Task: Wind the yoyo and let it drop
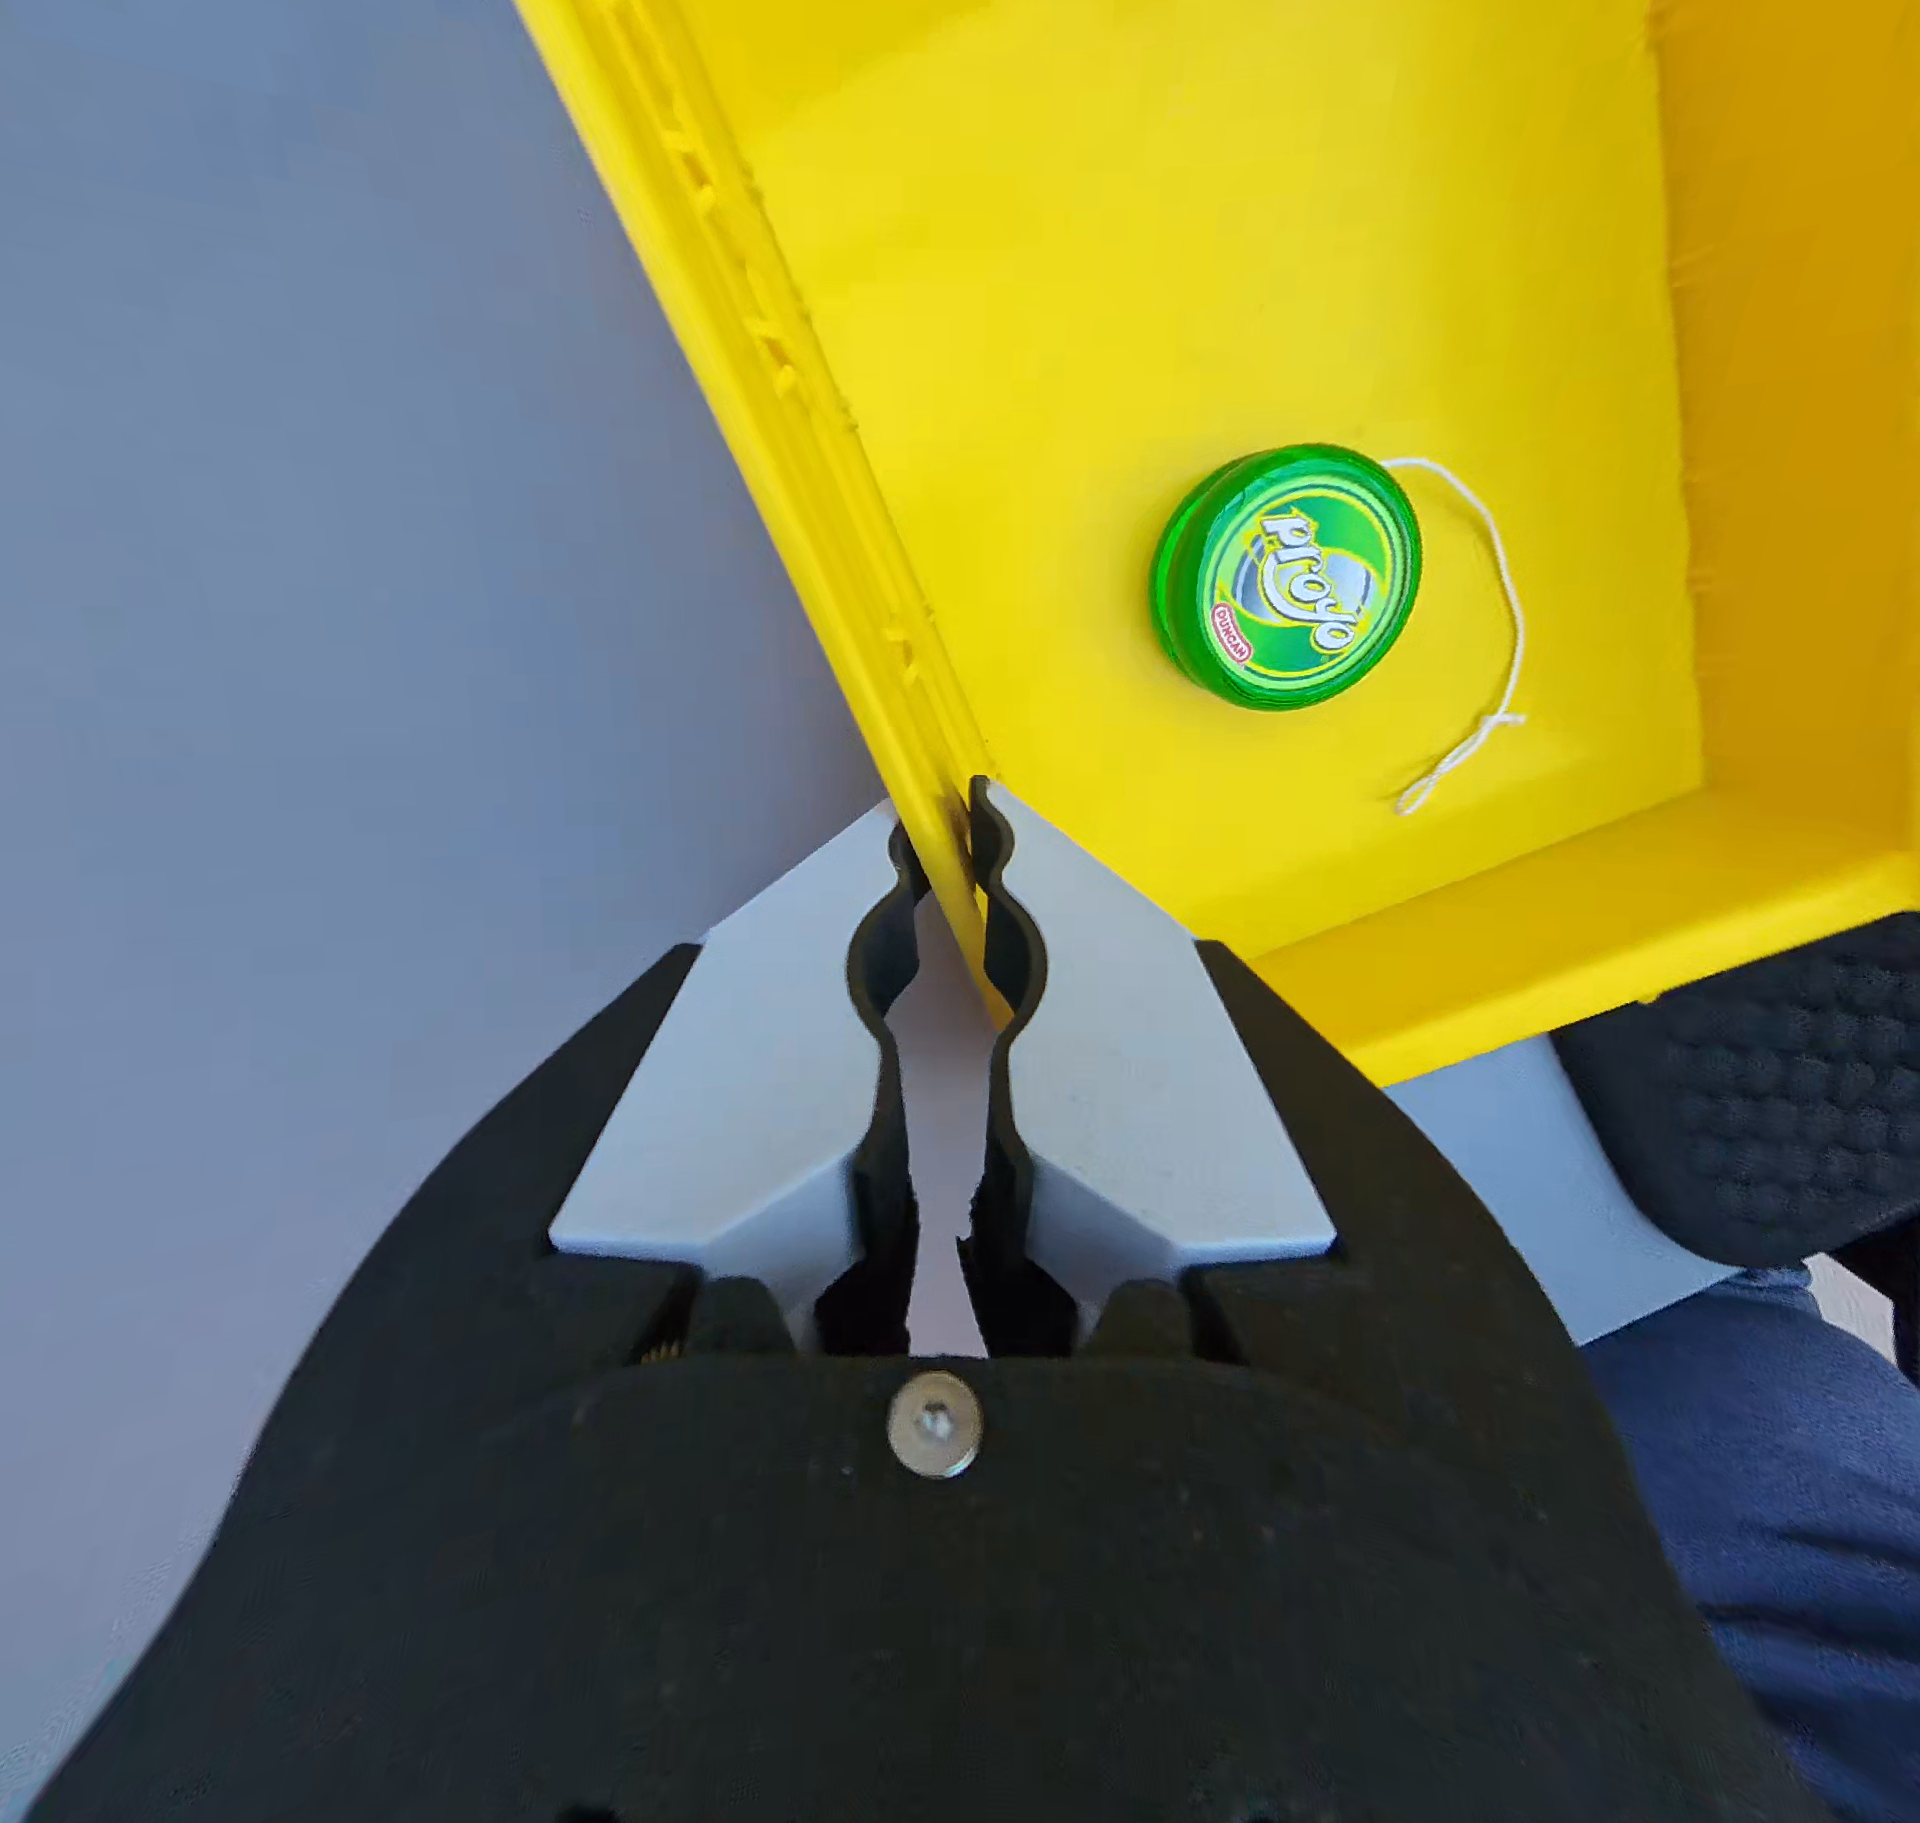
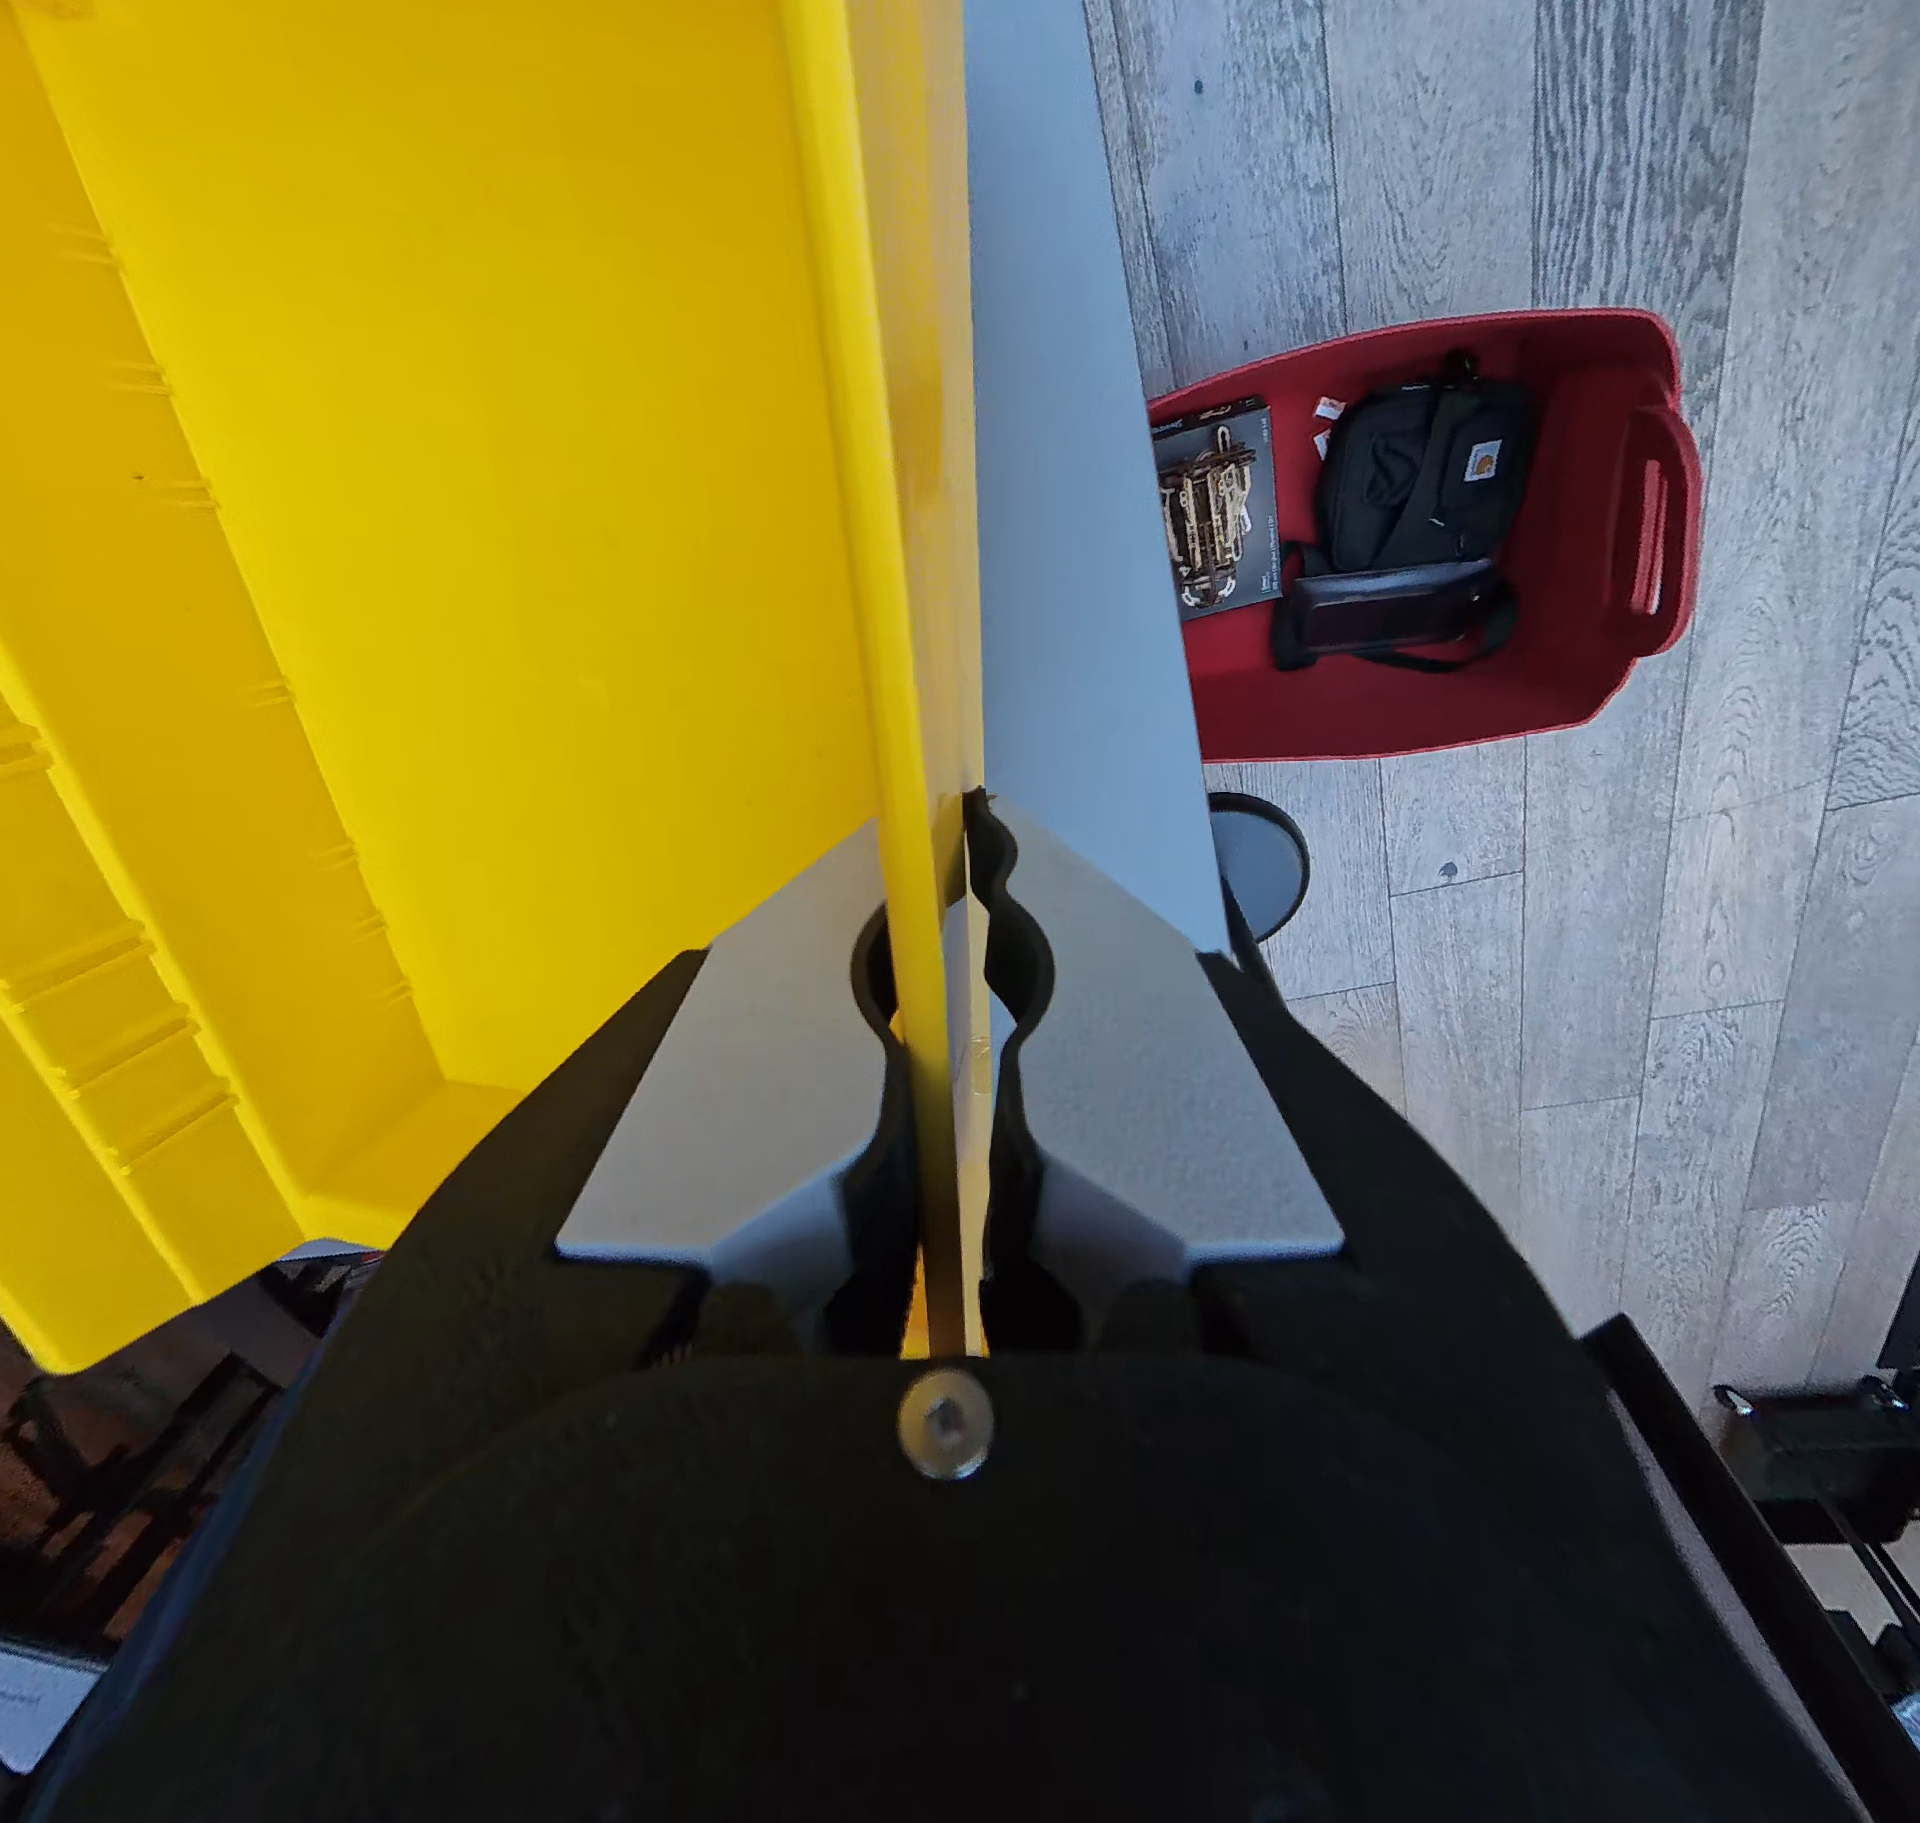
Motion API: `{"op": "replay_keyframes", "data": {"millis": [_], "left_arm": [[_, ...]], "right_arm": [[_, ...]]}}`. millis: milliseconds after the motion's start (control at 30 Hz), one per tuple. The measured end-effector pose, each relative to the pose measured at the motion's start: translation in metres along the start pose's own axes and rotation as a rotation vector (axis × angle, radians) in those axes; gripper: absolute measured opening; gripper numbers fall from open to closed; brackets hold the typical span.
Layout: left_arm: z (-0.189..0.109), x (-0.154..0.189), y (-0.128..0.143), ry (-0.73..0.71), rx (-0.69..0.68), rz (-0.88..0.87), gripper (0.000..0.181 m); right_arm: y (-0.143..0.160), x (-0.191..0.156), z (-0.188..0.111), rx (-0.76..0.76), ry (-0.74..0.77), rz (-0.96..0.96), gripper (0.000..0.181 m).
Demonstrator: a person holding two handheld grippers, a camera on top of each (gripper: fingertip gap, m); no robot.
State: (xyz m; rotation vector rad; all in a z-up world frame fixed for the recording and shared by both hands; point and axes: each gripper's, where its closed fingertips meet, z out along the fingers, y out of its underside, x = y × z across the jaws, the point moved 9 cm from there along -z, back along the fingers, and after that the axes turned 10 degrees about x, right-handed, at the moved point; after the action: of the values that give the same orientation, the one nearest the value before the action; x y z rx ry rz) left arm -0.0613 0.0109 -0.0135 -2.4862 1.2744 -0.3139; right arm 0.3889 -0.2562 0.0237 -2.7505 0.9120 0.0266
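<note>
A green yoyo (image 1: 1286,576) lies flat on the floor of a yellow bin (image 1: 1039,267), near its right wall. Its white string (image 1: 1496,630) trails loose to the right and ends in a loop near the bin's near corner. My left gripper (image 1: 943,817) is shut on the bin's left rim, with one finger on each side of the wall. My right gripper (image 2: 935,838) is shut on the right rim of the yellow bin (image 2: 468,423), the wall running between its fingers. The yoyo does not show in the right wrist view.
The bin rests on a grey table (image 1: 312,526), whose edge shows in the right wrist view (image 2: 1060,423). On the wood-look floor (image 2: 1558,111) to the right stands a red tub (image 2: 1621,547) holding a black bag and a dark box. A person's blue trouser leg (image 1: 1787,1513) and dark shoe (image 1: 1766,1098) show at lower right. Some 50 cm of space lies between my two pairs of fingers.
</note>
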Motion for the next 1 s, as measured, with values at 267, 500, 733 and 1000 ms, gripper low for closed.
{"op": "replay_keyframes", "data": {"millis": [267, 500, 733, 1000], "left_arm": [[-0.034, -0.120, 0.064, -0.108, -0.001, -0.153, 0.001], [-0.076, -0.225, 0.148, -0.192, 0.013, -0.341, 0.001], [-0.121, -0.302, 0.225, -0.299, 0.053, -0.423, 0.000], [-0.159, -0.360, 0.293, -0.394, 0.065, -0.501, 0.001]], "right_arm": [[-0.002, -0.019, 0.038, -0.002, -0.083, -0.001, 0.003], [-0.011, -0.051, 0.064, 0.009, -0.132, -0.040, 0.003], [-0.020, -0.072, 0.083, 0.015, -0.151, -0.071, 0.003], [-0.031, -0.068, 0.090, 0.008, -0.129, -0.115, 0.003]]}}
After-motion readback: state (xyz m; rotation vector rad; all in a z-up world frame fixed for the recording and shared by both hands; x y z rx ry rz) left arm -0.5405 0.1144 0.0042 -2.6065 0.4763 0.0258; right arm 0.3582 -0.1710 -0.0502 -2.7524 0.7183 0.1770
